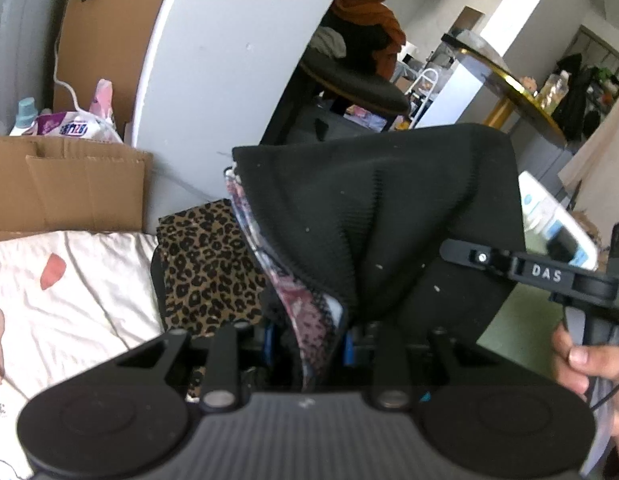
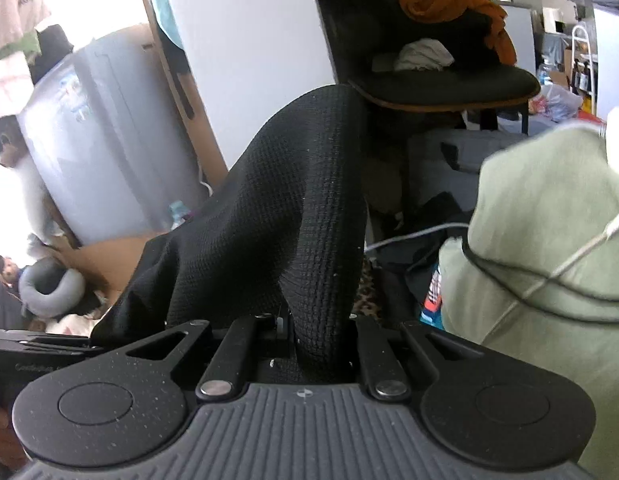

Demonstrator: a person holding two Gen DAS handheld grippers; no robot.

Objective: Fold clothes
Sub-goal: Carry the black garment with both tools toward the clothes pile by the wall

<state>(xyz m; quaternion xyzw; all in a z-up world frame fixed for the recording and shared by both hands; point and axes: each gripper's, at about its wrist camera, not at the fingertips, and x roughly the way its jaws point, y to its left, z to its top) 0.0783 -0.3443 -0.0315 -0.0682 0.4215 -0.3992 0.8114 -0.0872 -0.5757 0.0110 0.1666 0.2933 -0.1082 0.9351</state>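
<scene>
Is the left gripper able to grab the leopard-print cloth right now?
Probably not yet. The left gripper is already shut on the black knitted garment, which it holds with the right gripper. The leopard-print cloth lies close below, uncovered.

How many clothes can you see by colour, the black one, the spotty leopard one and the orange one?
Black garment, held up by both grippers: 1
Leopard-print cloth, lying beside the bedsheet: 1
Orange cloth, piled on the chair: 1
Total: 3
</scene>
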